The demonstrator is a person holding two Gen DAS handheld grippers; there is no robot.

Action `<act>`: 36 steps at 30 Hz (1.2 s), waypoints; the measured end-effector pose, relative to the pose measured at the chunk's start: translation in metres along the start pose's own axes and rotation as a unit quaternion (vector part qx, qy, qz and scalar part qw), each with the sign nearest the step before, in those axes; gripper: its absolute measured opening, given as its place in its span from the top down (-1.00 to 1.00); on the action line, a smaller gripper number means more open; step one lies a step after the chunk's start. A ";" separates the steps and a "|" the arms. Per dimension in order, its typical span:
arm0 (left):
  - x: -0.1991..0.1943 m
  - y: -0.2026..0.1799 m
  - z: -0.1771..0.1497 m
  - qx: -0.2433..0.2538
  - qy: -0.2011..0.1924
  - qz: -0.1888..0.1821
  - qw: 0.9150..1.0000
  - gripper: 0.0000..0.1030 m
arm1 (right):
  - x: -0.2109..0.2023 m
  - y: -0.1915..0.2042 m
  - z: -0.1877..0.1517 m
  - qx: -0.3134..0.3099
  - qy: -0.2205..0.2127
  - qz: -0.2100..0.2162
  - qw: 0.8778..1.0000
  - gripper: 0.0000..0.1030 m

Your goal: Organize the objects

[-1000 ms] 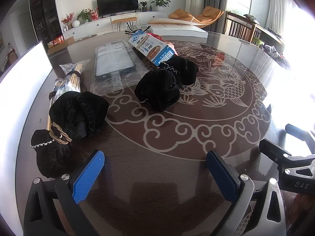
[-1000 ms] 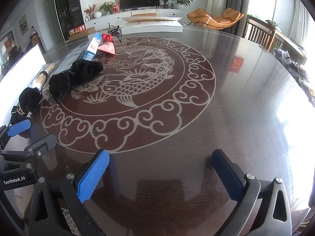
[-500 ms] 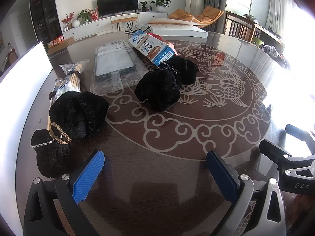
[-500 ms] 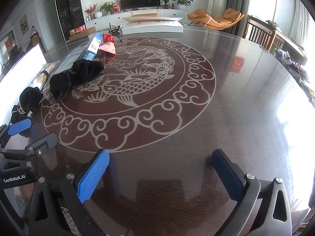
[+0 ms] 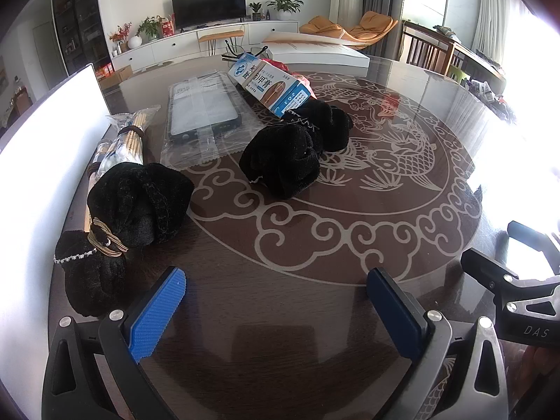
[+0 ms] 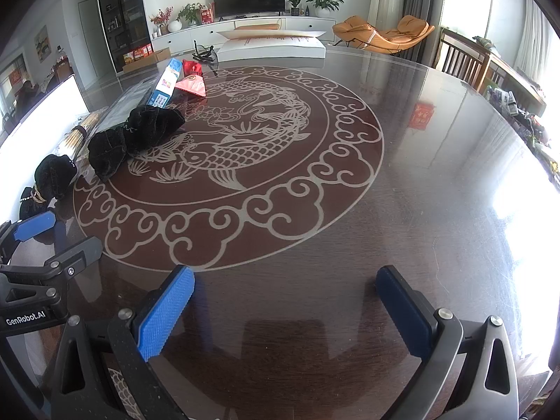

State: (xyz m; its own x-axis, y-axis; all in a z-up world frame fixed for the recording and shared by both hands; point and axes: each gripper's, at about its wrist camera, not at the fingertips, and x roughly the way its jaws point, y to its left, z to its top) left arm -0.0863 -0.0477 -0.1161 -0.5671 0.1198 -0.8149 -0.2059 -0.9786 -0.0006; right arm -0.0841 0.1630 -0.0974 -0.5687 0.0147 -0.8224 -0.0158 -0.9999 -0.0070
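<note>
— Grippers? Left gripper and right gripper both spread wide, holding nothing.
— Objects? Black velvet pouches, blue box lie far left on the table.

Left gripper: fingers wide apart, bare table between them and just ahead. Off left fingertip, nearly touching: black pouch w/ gold ring; 2nd pouch behind it, chopsticks beyond. Straight ahead, well off: black bundle, then box and plastic pack. Right gripper: open, wide free tabletop ahead and to right of fingers.
</note>
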 end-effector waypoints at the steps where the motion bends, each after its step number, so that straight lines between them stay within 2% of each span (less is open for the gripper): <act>1: 0.000 0.000 0.000 0.000 0.000 0.000 1.000 -1.00 | 0.000 0.000 0.000 0.000 0.000 0.000 1.000 -1.00; 28: 0.001 0.000 -0.001 0.002 0.002 -0.002 1.000 -1.00 | 0.001 0.001 0.000 0.001 0.000 -0.002 1.000 -1.00; 32: -0.016 -0.002 -0.019 0.029 0.041 -0.020 0.999 -1.00 | 0.001 0.000 0.000 0.001 0.000 -0.001 1.000 -1.00; 36: -0.041 0.013 -0.046 0.023 0.055 -0.019 0.998 -1.00 | 0.001 0.001 0.000 0.002 0.000 -0.002 1.000 -1.00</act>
State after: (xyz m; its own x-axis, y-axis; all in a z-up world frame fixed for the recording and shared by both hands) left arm -0.0288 -0.0735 -0.1094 -0.4670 0.1348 -0.8739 -0.2636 -0.9646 -0.0079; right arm -0.0842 0.1620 -0.0982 -0.5693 0.0197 -0.8219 -0.0220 -0.9997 -0.0087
